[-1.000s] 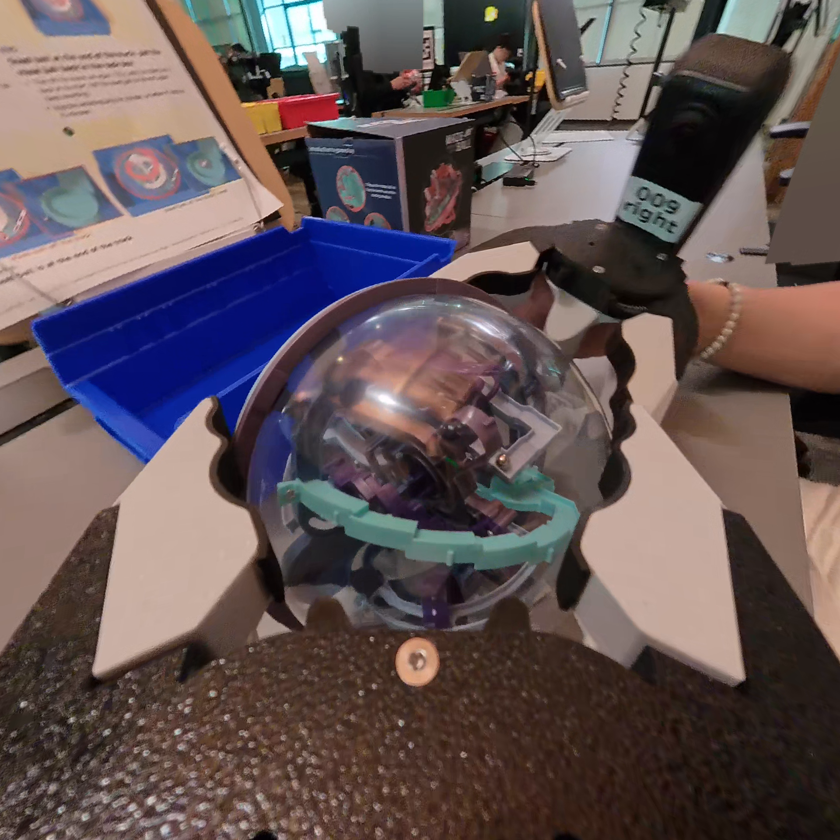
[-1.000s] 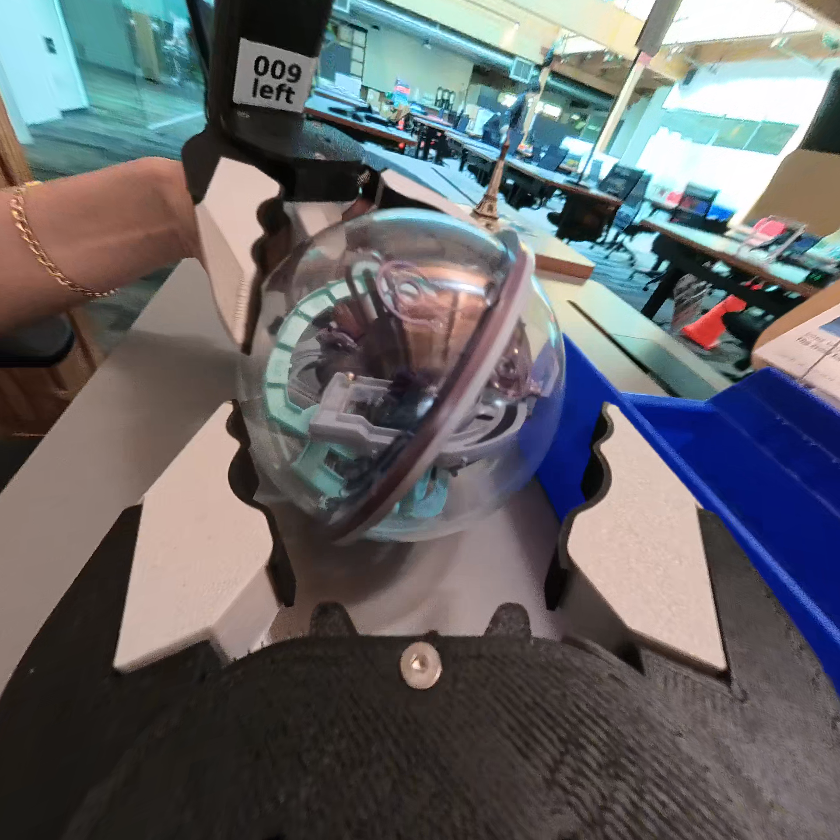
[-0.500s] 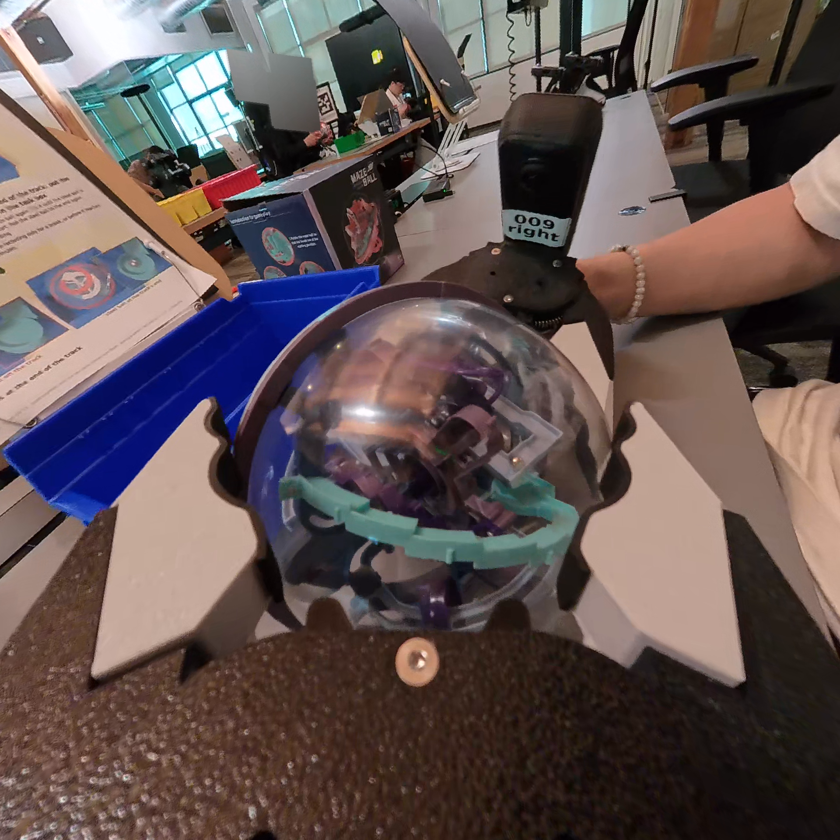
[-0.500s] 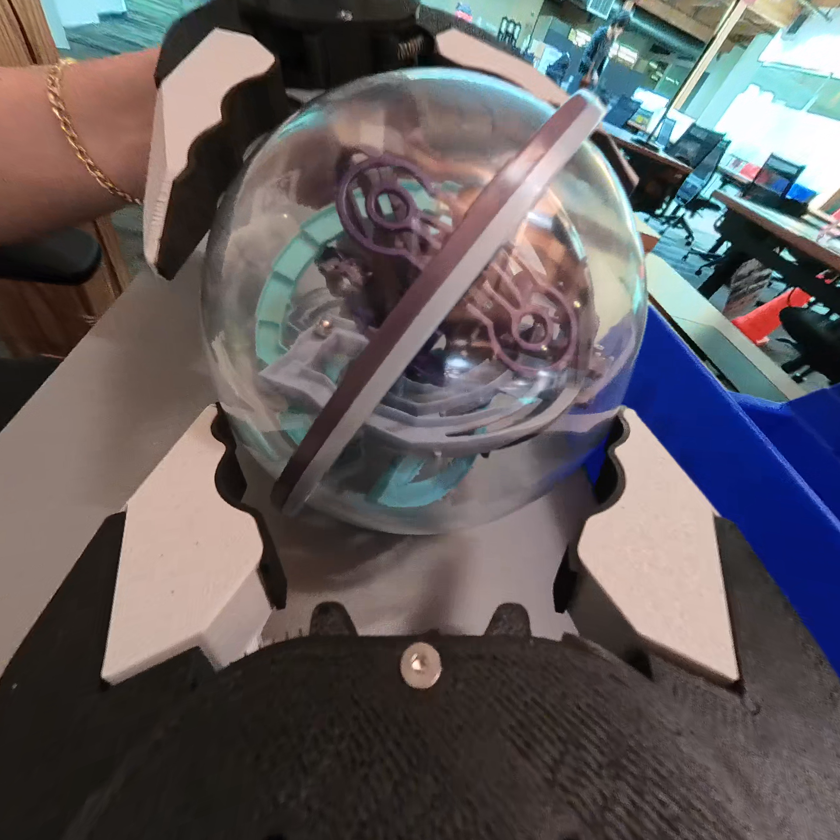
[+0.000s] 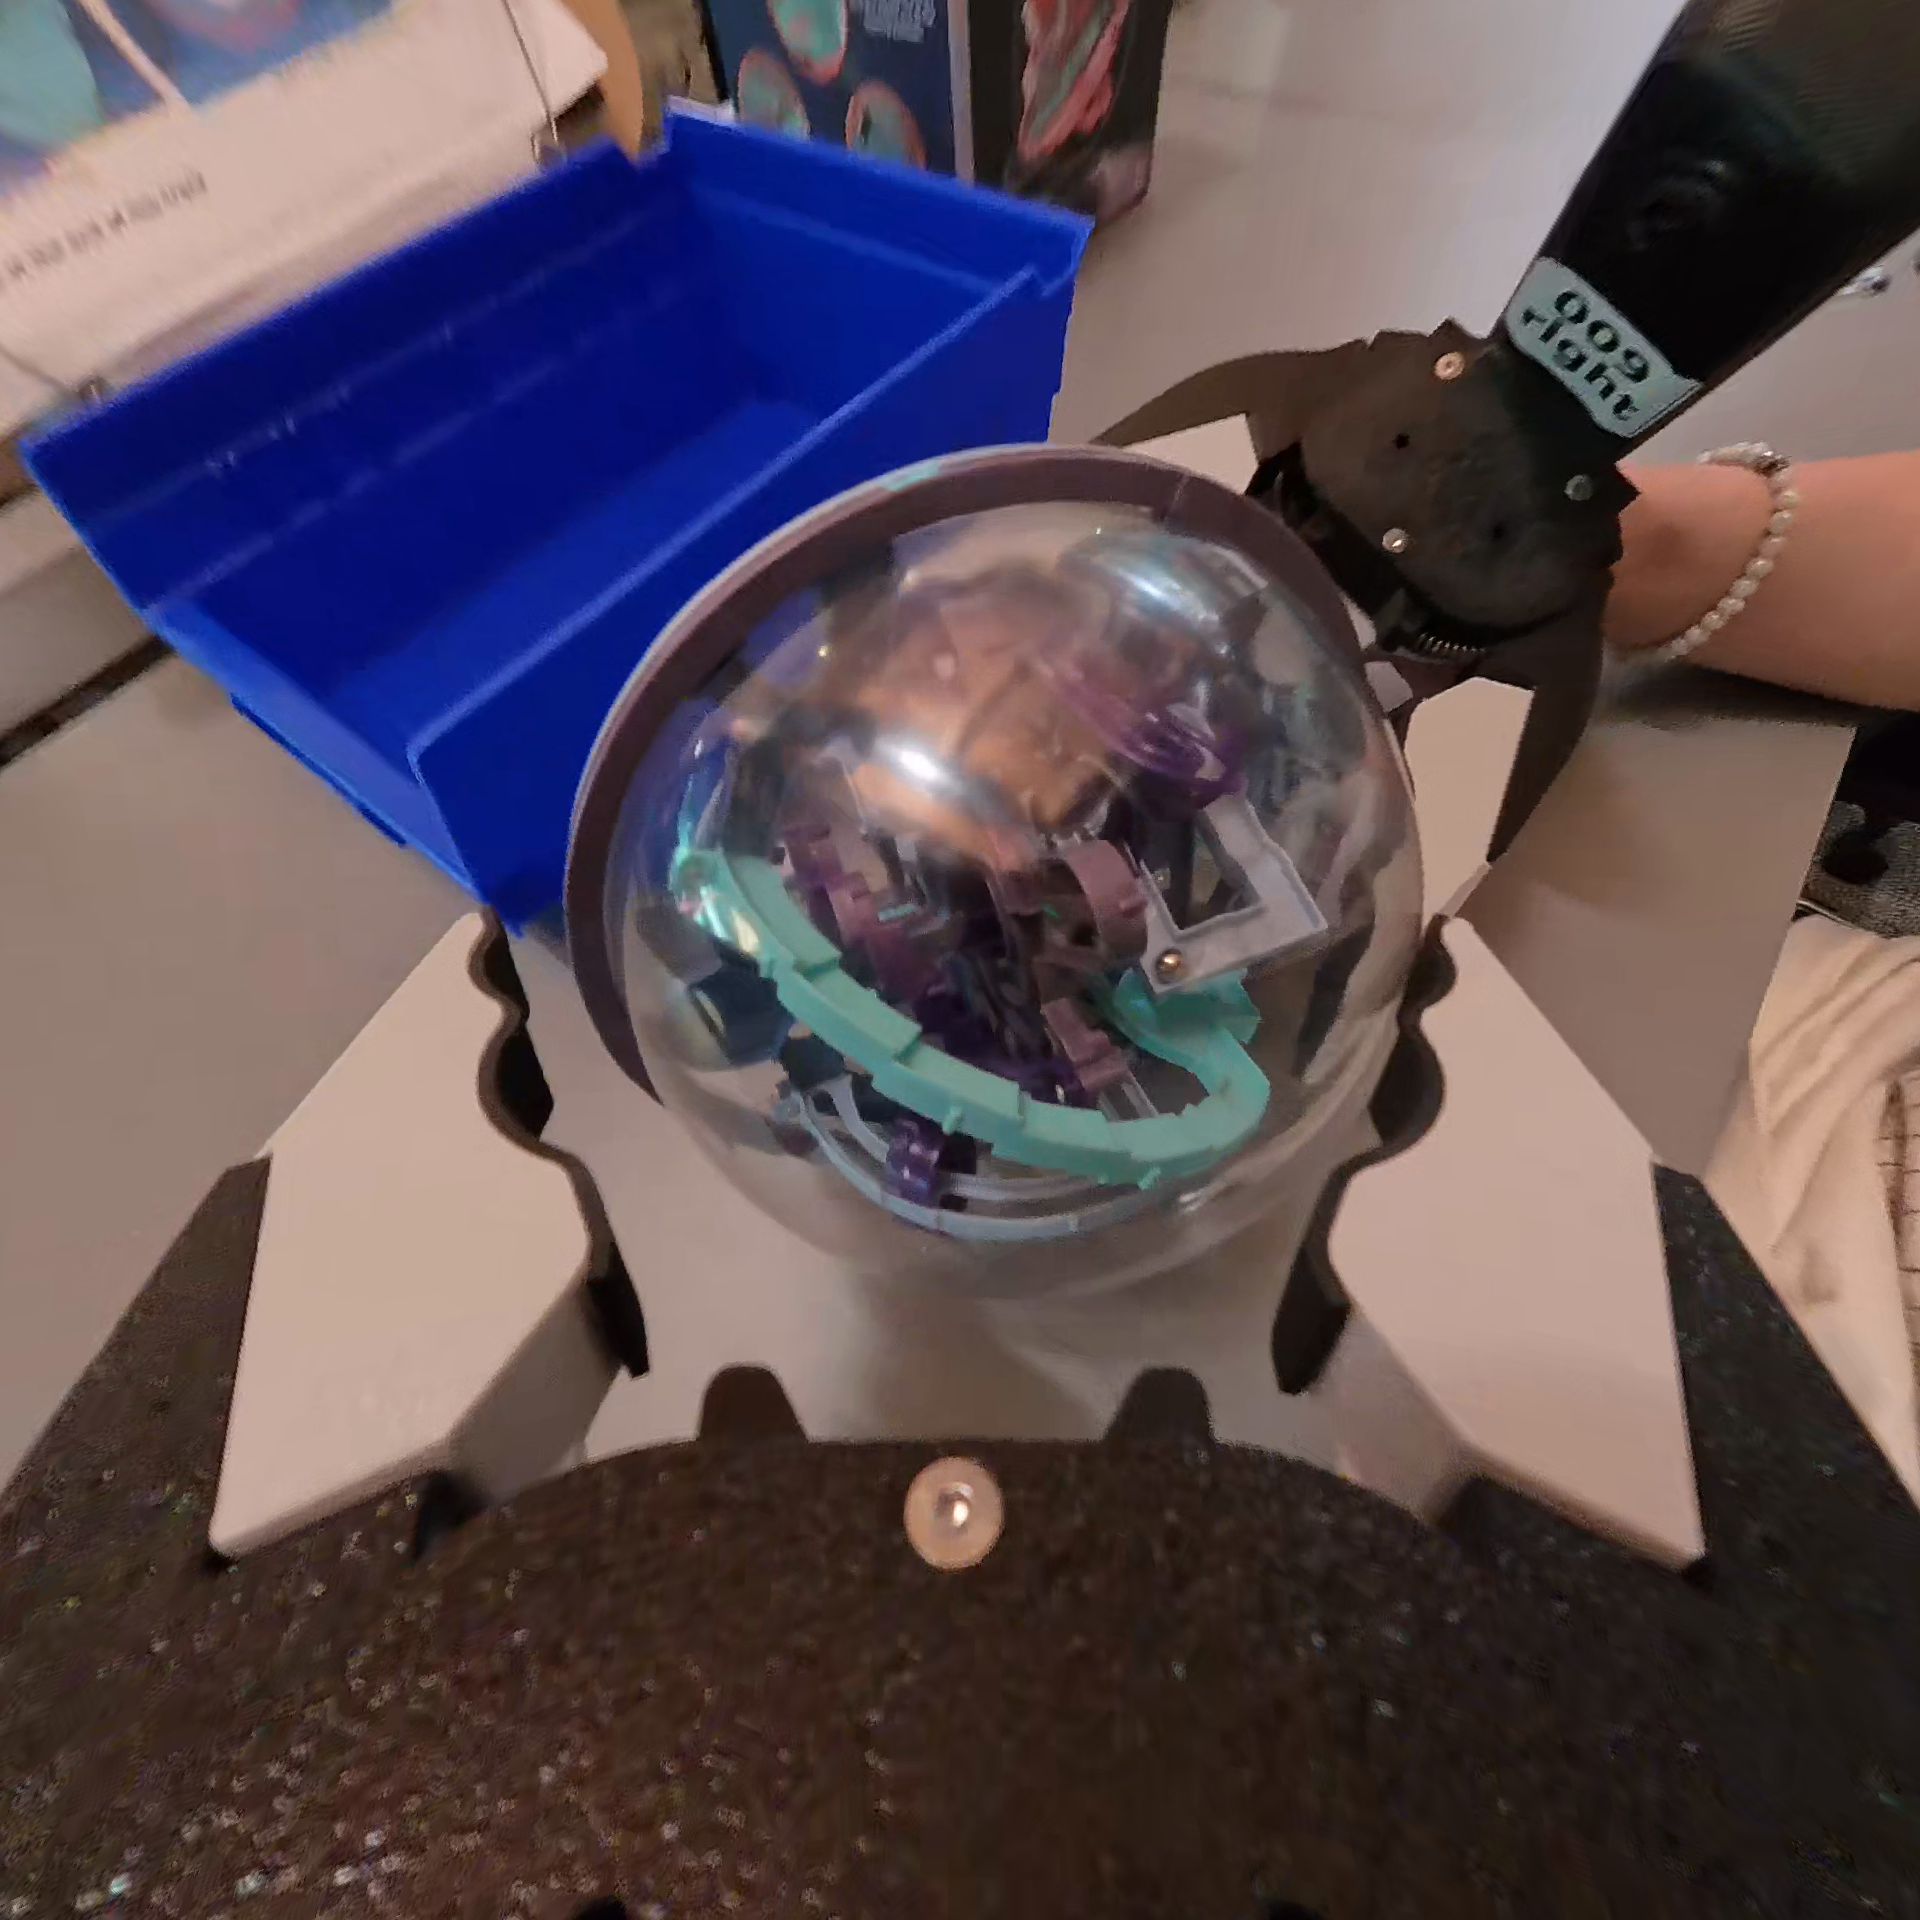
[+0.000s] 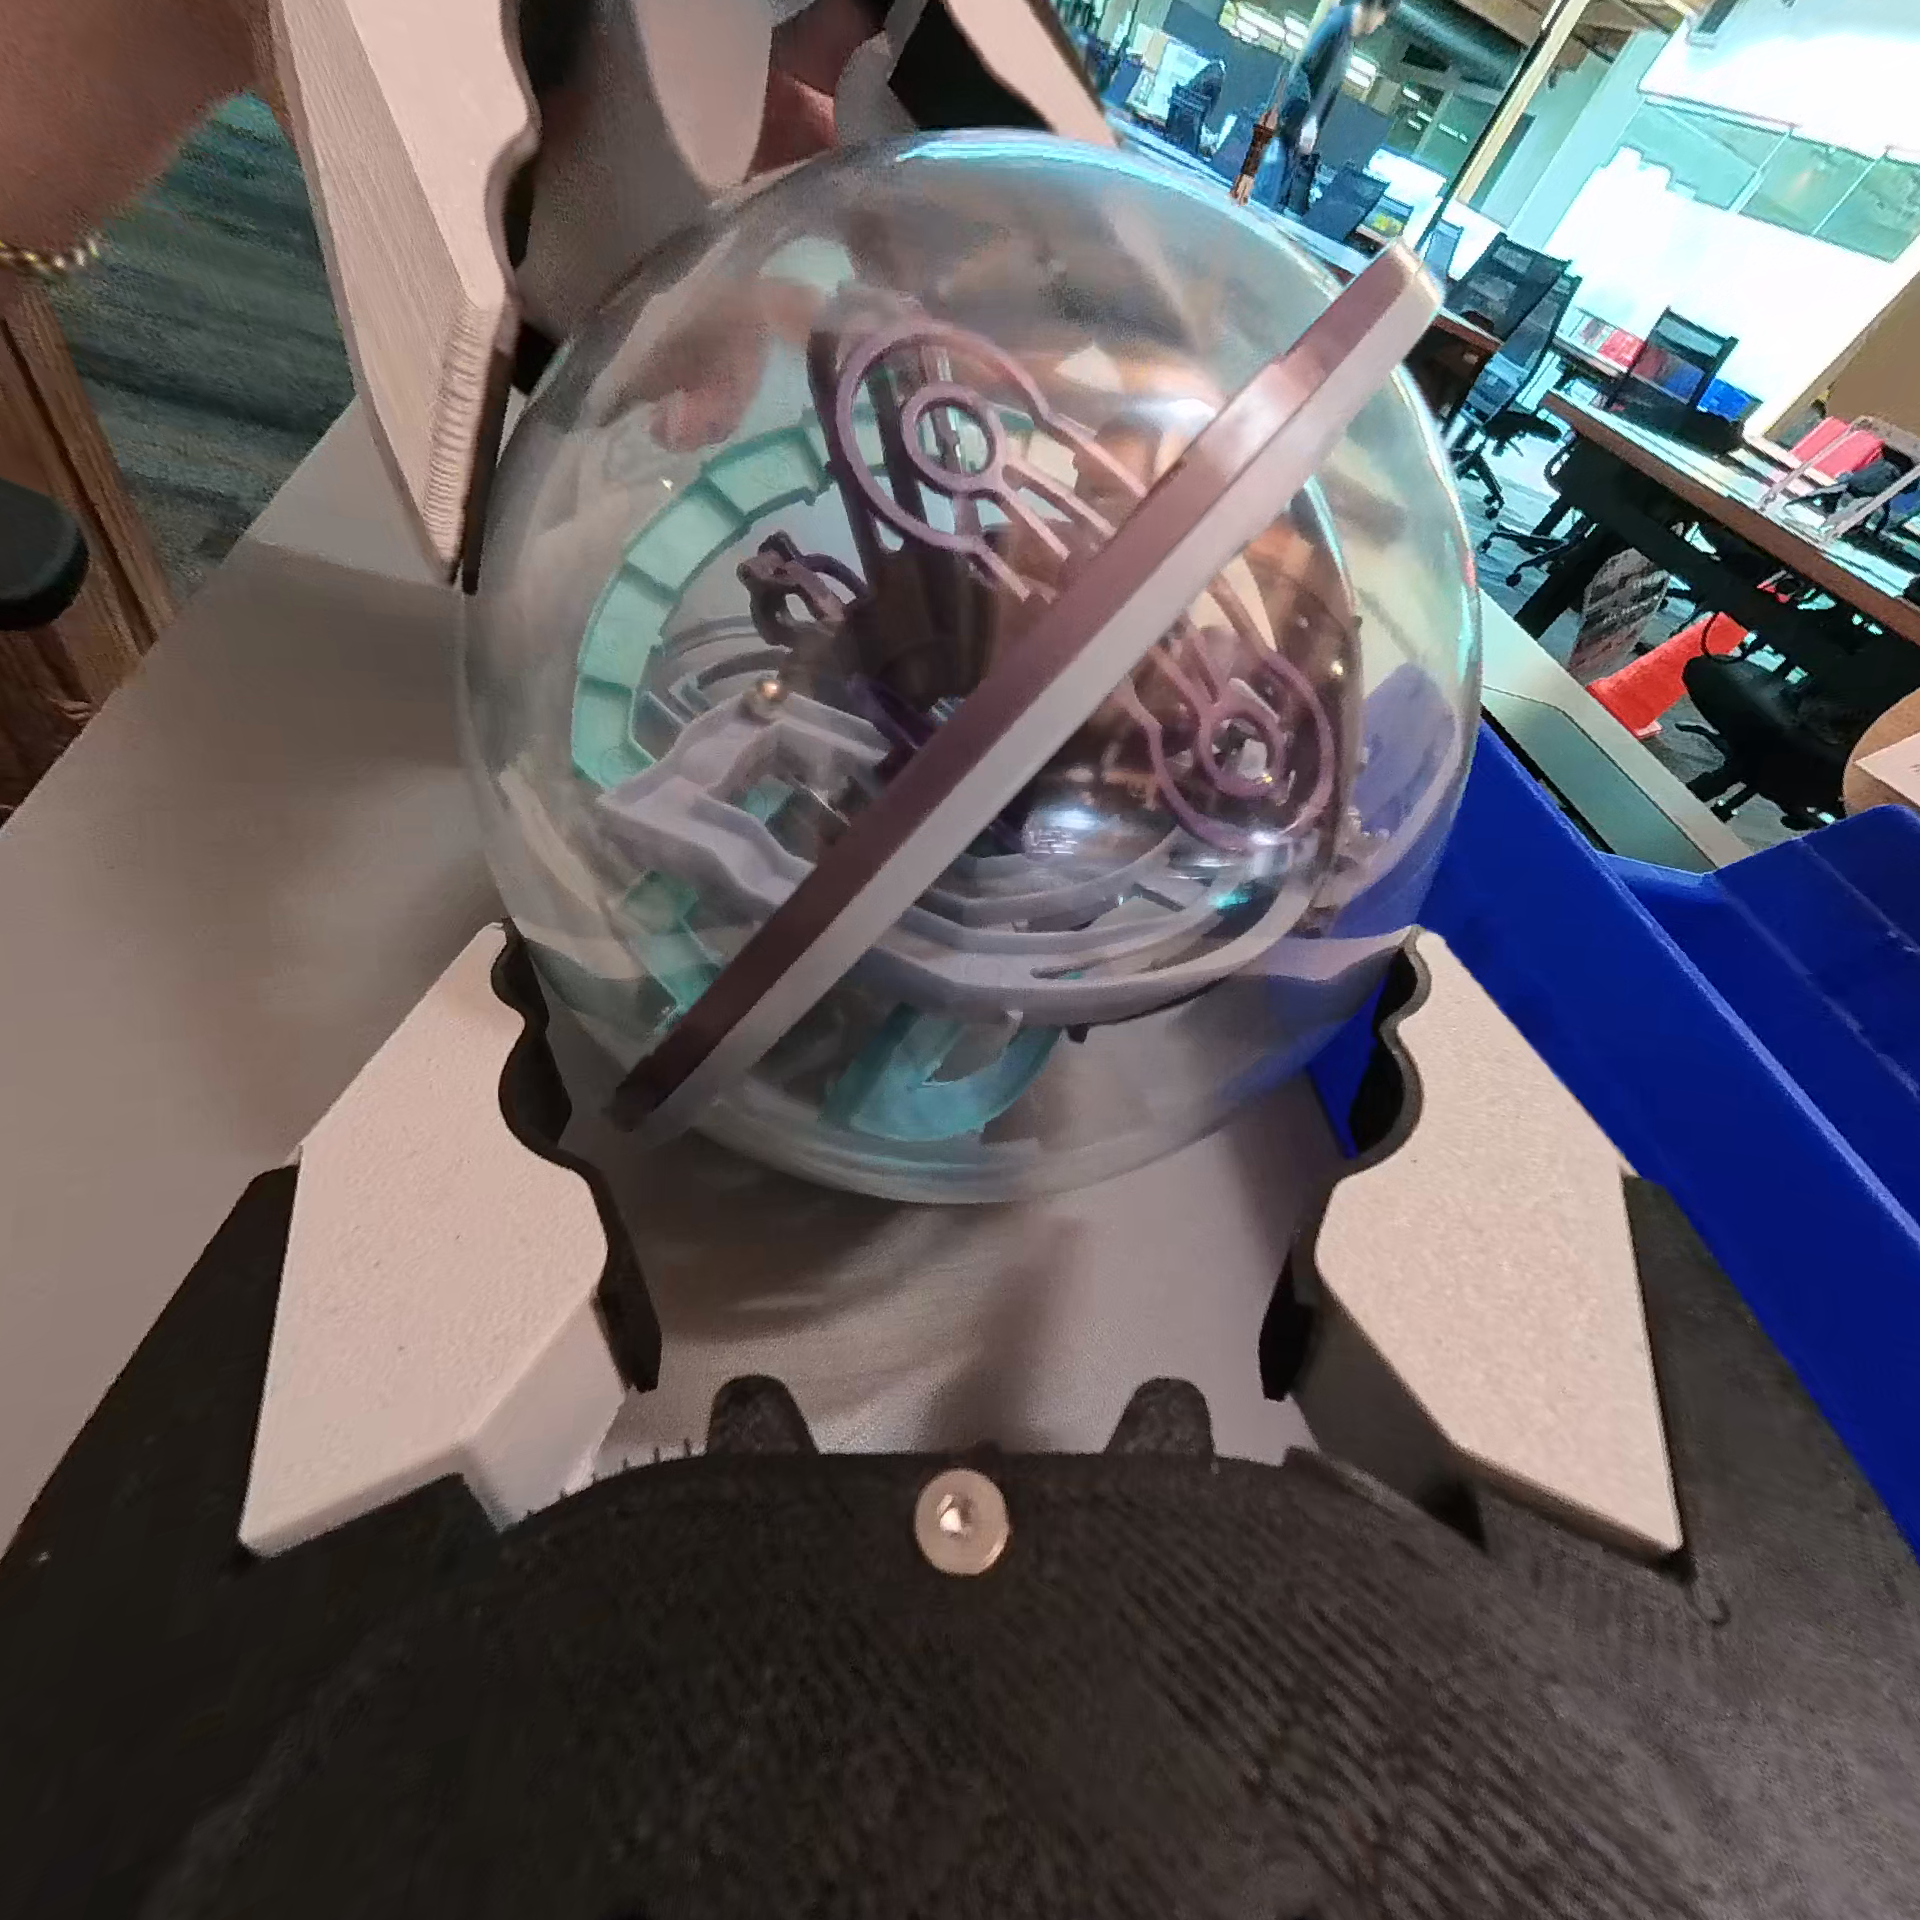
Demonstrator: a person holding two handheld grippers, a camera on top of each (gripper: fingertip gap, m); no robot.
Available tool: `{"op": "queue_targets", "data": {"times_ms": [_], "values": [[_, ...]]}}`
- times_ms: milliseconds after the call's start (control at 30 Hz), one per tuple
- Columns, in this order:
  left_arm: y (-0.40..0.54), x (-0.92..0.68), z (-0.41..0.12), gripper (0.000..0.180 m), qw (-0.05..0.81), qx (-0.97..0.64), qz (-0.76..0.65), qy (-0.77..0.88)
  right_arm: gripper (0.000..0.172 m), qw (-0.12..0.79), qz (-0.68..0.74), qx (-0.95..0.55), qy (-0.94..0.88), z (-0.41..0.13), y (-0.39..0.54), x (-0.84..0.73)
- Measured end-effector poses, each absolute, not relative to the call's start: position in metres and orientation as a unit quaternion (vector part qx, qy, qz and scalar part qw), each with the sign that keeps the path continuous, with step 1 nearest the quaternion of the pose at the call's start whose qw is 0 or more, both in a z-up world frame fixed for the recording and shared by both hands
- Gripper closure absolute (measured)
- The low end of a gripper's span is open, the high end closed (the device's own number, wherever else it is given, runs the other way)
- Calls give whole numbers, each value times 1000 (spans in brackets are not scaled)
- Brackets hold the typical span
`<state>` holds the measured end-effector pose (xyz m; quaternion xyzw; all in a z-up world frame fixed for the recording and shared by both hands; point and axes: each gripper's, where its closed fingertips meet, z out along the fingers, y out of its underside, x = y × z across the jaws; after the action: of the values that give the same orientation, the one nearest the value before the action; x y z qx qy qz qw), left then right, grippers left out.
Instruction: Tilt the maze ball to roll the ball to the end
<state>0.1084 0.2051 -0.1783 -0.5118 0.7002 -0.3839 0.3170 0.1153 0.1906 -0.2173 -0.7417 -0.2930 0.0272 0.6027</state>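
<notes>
The clear maze ball (image 5: 997, 862), with teal, purple and grey tracks and a dark rim, sits between both grippers above the grey table (image 5: 156, 935). My left gripper (image 5: 961, 935) is shut on it, one pad at each side. My right gripper (image 6: 956, 966) grips the same ball (image 6: 966, 665) from the opposite side. Its black body (image 5: 1475, 520) shows behind the ball in the left wrist view. A left finger (image 6: 416, 312) shows at the ball's upper left in the right wrist view. The small steel ball (image 5: 1172, 964) rests at a corner of the grey track and also shows in the right wrist view (image 6: 766, 686).
A blue bin (image 5: 520, 468) stands just behind and beside the ball, and at the right in the right wrist view (image 6: 1714, 1039). A printed box (image 5: 935, 83) and an instruction sheet (image 5: 260, 135) stand behind it. A person's arm (image 5: 1766, 561) is at the right. Desks and chairs fill the background.
My right gripper closed in around the ball, which earlier stood ahead of its fingers. Both grippers then tipped the ball, and the left view swung down toward the table and bin.
</notes>
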Motion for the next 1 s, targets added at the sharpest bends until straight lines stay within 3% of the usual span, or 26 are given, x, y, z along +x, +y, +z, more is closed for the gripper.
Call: {"op": "queue_targets", "data": {"times_ms": [267, 567, 867, 933, 1000], "values": [[197, 100, -186, 23, 305, -516, -328, 730, 21, 604, 14, -731, -316, -218, 189, 108], [190, 99, -184, 23, 313, -450, -357, 757, 19, 635, 71, -685, -351, -194, 170, 97], [180, 93, -181, 24, 329, -341, -409, 780, 34, 648, 136, -661, -352, -168, 149, 137], [180, 94, -180, 24, 328, -337, -420, 776, 33, 640, 125, -659, -375, -163, 158, 136], [179, 94, -179, 24, 329, -329, -428, 775, 21, 601, 108, -665, -431, -169, 167, 126]]}}
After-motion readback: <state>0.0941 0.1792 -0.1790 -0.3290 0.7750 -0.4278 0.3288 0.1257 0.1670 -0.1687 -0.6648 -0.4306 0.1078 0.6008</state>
